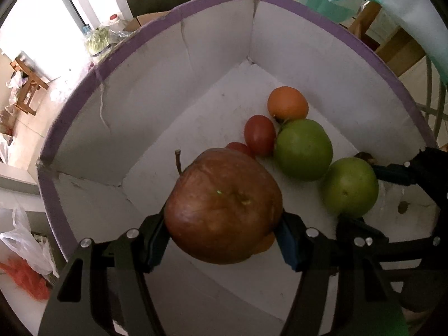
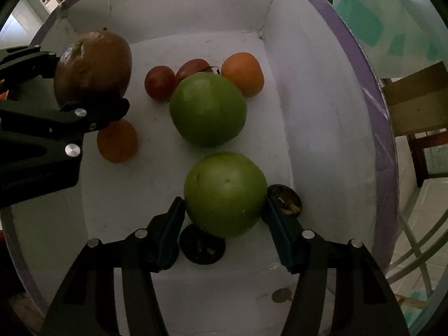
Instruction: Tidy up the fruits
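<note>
A white box with a purple rim [image 1: 112,64] [image 2: 361,84] holds the fruit. My left gripper [image 1: 222,224] [image 2: 84,84] is shut on a large brownish-red apple [image 1: 224,207] [image 2: 92,67], held above the box floor. My right gripper [image 2: 224,210] [image 1: 372,198] points down around a green fruit [image 2: 225,193] [image 1: 350,187] that rests on the floor, with both pads touching its sides. A second green fruit [image 2: 208,109] [image 1: 303,149] lies beyond it. Near that lie an orange fruit [image 2: 243,74] [image 1: 287,102] and two small red fruits [image 2: 159,82] [image 1: 259,134].
Another orange fruit [image 2: 117,141] lies under the left gripper. Two dark shrivelled fruits [image 2: 201,247] [image 2: 285,198] sit beside the right gripper's fingers. The box walls stand close on all sides. Plastic bags [image 1: 25,252] and a wooden stool [image 1: 28,84] are outside.
</note>
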Demonstrator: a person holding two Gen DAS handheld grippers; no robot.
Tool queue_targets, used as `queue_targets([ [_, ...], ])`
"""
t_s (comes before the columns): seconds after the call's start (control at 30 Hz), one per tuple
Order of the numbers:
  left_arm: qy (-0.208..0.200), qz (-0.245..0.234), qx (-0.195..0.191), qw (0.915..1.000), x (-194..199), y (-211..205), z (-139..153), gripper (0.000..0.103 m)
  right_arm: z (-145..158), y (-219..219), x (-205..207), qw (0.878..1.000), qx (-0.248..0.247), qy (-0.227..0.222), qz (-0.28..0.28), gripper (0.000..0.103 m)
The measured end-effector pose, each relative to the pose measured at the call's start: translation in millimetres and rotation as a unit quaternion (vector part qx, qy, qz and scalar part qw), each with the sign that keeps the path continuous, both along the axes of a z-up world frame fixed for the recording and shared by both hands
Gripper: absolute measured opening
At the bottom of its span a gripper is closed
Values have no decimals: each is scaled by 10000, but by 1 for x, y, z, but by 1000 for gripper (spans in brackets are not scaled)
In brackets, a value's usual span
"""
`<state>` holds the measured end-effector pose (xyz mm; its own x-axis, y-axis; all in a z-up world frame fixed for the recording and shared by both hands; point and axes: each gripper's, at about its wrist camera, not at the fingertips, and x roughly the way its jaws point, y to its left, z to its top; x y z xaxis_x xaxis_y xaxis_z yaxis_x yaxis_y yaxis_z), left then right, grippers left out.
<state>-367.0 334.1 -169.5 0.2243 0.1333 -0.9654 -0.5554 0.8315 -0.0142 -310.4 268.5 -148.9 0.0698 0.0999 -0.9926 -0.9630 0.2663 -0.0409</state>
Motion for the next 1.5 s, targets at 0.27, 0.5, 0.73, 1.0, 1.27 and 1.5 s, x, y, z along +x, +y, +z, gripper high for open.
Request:
queue_targets([
  [0.27,-178,-103,-35,9998,0,5,0,73,28,-20,5,9987,475,-154,-72,77],
  [0.5,-2407,-71,919,9662,-34,5,98,101,107,-54,13,9857,1514,-730,-129,78],
  [0.73,-3298,277,2110,9197,-67,-7,179,102,226,-99,20,9149,3591,-1758,-553,88],
  [1.0,-2790,437,1876,9408,-71,-36,160,102,202,-107,24,9336,3302,-1156,-768,88],
  [1.27,-1592,813,1015,9786,-57,-39,88,101,101,-70,21,9882,1298,-330,-750,88],
  [1.5,-1051,836,397,9901,-45,-36,45,101,70,-64,24,9919,870,-197,-909,88],
])
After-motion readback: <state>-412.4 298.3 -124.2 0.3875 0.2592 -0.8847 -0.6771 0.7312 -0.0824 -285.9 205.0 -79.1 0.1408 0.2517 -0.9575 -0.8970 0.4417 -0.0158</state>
